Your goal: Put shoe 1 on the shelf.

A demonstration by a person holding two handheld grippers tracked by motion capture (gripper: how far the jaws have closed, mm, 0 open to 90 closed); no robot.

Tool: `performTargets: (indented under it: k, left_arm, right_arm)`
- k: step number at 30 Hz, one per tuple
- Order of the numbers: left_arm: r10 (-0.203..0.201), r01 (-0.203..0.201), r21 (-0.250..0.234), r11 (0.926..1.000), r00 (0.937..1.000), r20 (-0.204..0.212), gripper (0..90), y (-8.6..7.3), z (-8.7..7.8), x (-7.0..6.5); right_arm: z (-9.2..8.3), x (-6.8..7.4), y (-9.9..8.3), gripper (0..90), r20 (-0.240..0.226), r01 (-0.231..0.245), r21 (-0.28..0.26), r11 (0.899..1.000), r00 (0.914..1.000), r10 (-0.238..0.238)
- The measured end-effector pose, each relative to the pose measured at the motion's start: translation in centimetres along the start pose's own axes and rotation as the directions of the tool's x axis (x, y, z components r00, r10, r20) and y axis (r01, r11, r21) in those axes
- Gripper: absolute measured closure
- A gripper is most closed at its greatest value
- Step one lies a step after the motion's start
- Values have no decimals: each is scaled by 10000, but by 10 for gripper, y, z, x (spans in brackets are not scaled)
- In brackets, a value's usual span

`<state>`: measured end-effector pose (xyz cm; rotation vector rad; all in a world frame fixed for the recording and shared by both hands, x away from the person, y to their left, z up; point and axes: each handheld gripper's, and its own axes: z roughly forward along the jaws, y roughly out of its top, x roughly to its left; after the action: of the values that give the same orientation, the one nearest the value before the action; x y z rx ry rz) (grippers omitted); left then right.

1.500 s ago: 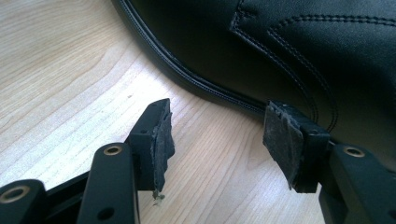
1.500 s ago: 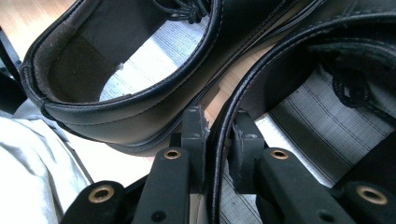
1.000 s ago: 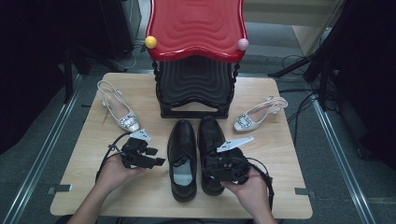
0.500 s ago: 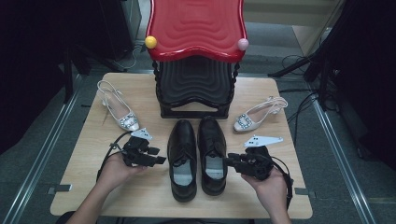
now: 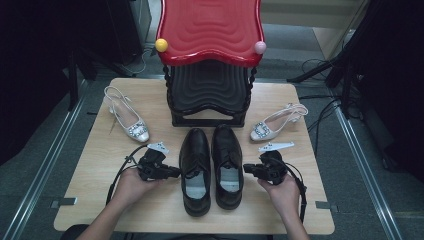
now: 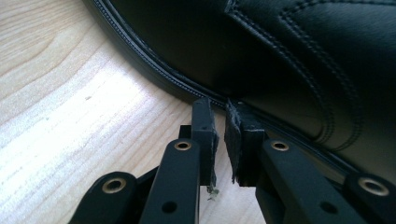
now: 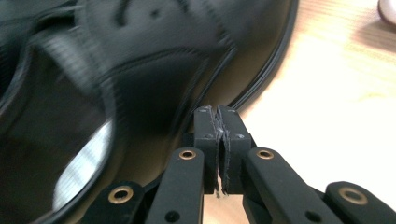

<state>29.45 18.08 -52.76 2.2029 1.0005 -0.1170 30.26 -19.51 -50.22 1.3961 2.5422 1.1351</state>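
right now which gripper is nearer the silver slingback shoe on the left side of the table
Left. The left gripper sits just below and right of that silver slingback shoe, beside the left black leather shoe; the right gripper is beyond both black shoes.

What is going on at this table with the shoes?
A person holds a gripper in each hand beside a pair of black shoes. The left gripper points at the left black shoe, its jaws just closing, nothing between them. The right gripper, jaws shut and empty, points at the right black shoe. Two silver heeled shoes flank a red-topped rack.
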Motion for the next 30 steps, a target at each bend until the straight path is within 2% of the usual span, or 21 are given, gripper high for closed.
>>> performTargets:
  k: [5,7,10,15,21,24,27,30]
  left_arm:
    - [19,-19,-5,10000,9999,101,814,-2,-2,-6]
    - [134,-135,91,9999,9999,104,809,-4,0,-10]
    - [176,-176,100,9998,9998,-33,808,-4,1,-12]
    - [225,-226,-38,9997,9995,-201,810,-4,2,-13]
    - [219,-220,-56,9997,9996,-195,820,-4,2,-14]
    - [198,-199,-85,9998,9998,-46,845,-4,4,-15]
    - [329,-330,-81,9994,9994,-104,869,-4,5,-18]
    - [186,-187,-136,9997,9998,-35,885,-4,5,-18]
  right_arm:
    - [11,-7,9,878,3,-57,-116,9999,10000,57]
    - [16,-8,14,878,201,15,-121,9999,9998,-12]
    - [17,-10,16,882,136,-89,-128,9999,9999,90]
    - [21,-9,19,900,194,71,-107,9999,9998,-69]
    - [24,-12,22,900,68,-94,-87,9999,9999,94]
    - [27,-10,27,900,151,142,217,9997,9998,-145]
    - [28,-8,27,900,216,219,198,9996,9995,-223]
    - [27,-10,26,900,172,161,134,9998,9997,-163]
